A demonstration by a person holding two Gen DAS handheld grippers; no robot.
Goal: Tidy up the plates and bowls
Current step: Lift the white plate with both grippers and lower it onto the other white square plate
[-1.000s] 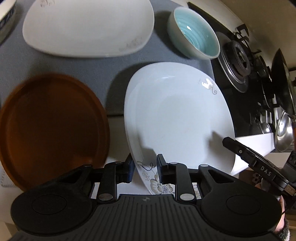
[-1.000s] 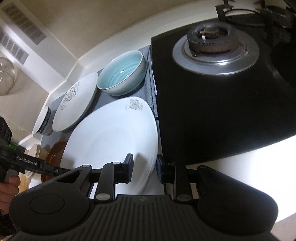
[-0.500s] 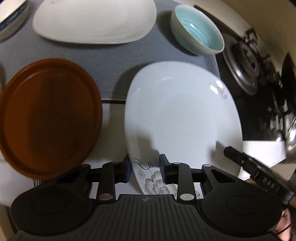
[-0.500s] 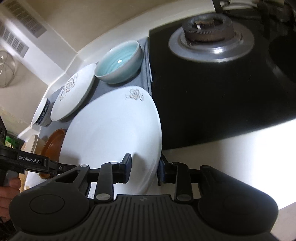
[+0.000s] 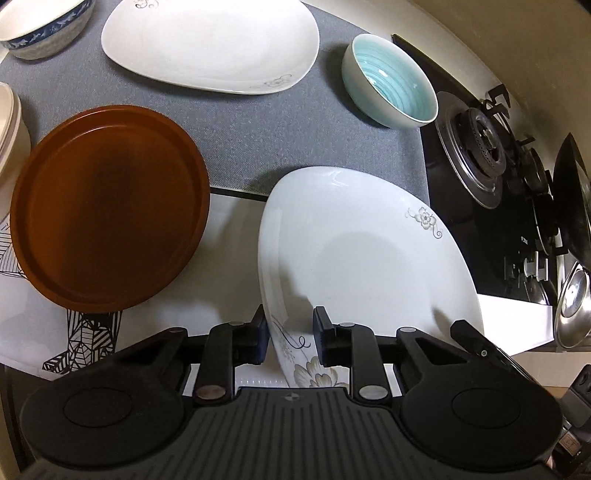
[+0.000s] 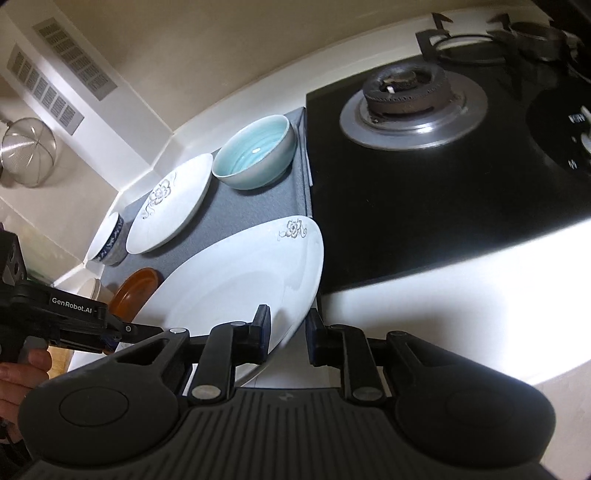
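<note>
Gas hob (image 6: 461, 177): black glass top with a round burner (image 6: 406, 86), just right of the grey mat (image 5: 280, 136).
Grey mat: carries most of the dishes.
White flowered plate (image 5: 369, 254): tilted, off the counter, held at two near rims; its far edge is over the mat beside the hob.
Second white plate (image 5: 214, 44): flat on the mat, at the back.
Brown plate (image 5: 107, 206): round, left of the held plate, half off the mat.
Left gripper (image 5: 289, 338): jaws narrowed onto the flower-printed rim.
Right gripper (image 6: 288, 334): jaws narrowed onto the opposite rim.
Turquoise bowl (image 5: 391, 79): upright on the mat by the hob.
Blue-patterned bowl (image 5: 44, 26): at the mat's far left corner.
</note>
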